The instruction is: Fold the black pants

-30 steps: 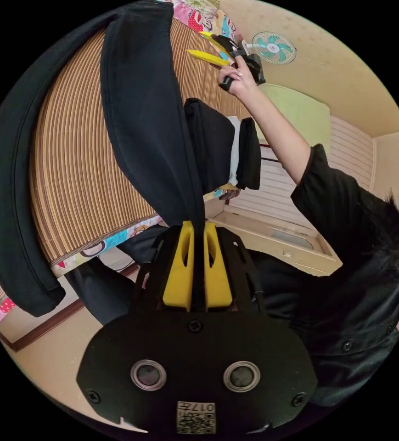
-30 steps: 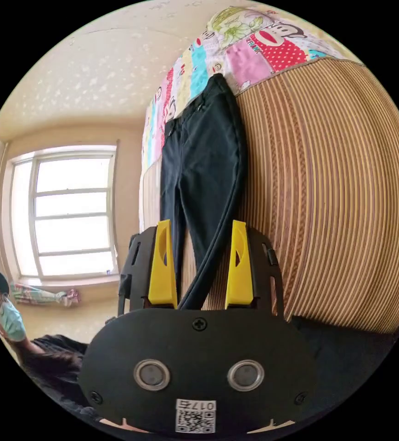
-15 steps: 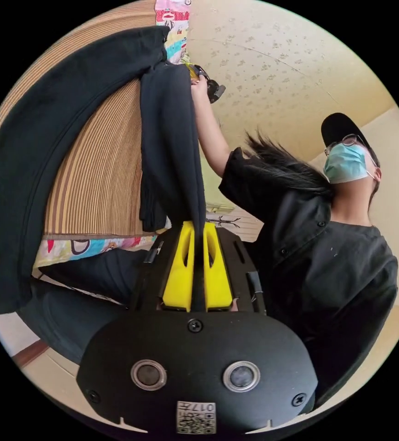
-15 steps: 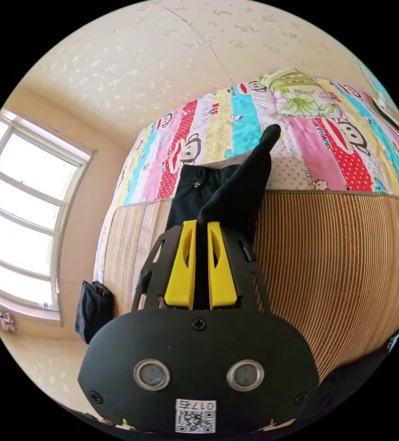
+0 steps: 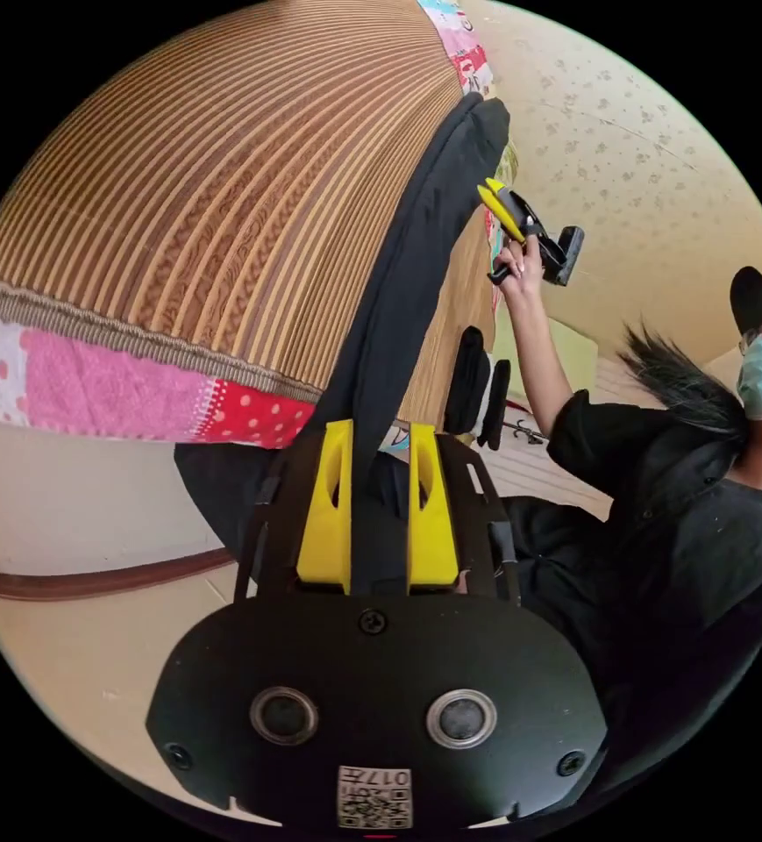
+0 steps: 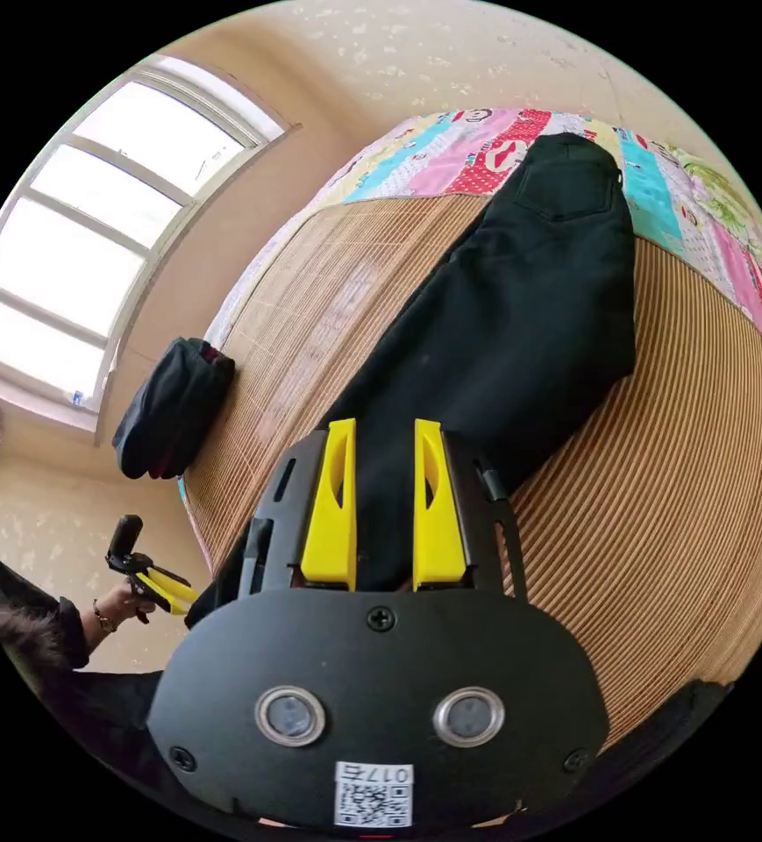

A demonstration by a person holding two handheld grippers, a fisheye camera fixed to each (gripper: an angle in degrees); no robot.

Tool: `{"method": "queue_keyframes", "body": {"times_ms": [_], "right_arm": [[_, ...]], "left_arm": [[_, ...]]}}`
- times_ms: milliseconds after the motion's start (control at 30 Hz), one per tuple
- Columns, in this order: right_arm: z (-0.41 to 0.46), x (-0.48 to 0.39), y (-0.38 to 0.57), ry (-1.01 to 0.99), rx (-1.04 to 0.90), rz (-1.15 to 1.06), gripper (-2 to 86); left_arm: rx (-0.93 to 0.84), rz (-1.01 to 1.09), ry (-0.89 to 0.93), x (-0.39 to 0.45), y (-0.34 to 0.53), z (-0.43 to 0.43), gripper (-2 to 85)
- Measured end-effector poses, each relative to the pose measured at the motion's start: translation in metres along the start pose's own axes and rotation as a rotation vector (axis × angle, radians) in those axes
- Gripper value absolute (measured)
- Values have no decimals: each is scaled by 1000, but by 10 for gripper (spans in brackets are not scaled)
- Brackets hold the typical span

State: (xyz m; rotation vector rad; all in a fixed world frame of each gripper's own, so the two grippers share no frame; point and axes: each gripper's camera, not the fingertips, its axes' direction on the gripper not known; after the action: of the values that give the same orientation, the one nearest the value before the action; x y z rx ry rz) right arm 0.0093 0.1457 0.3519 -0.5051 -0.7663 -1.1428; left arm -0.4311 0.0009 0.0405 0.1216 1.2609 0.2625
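Observation:
The black pants (image 6: 521,307) lie lengthwise on the woven mat (image 6: 705,438), folded leg over leg, with a back pocket up at the far waist end. My right gripper (image 6: 385,425) hovers over the leg part with its jaws apart and fabric showing between them. In the left gripper view the pants (image 5: 416,263) run away from my left gripper (image 5: 379,430), whose jaws also stand apart at the hem by the bed edge. A hand holds the right gripper (image 5: 494,197) above the far end. The left gripper (image 6: 166,589) sits just off the mat's edge.
A stack of folded dark clothes (image 6: 170,408) rests on the mat near the window (image 6: 91,228). A colourful patchwork quilt (image 6: 486,149) lies under the mat. The person in black (image 5: 679,491) stands beside the bed, over the floor (image 5: 65,614).
Both grippers held the pants up shut on the legs half a second ago. Now the pants lie flat on the mat and both pairs of jaws have opened.

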Motion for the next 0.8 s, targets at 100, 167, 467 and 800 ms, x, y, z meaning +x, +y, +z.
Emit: {"method": "queue_keyframes", "body": {"times_ms": [100, 167, 467, 800], "right_arm": [[25, 14, 84, -158, -62, 244, 110], [42, 13, 128, -220, -70, 364, 109], [41, -43, 195, -177, -19, 377, 29], [18, -13, 95, -58, 108, 257, 86]], "left_arm": [[76, 91, -60, 22, -27, -11, 87], [39, 109, -38, 25, -45, 2, 73], [-619, 299, -172, 67, 23, 169, -6], [54, 186, -388, 81, -35, 50, 130]]}}
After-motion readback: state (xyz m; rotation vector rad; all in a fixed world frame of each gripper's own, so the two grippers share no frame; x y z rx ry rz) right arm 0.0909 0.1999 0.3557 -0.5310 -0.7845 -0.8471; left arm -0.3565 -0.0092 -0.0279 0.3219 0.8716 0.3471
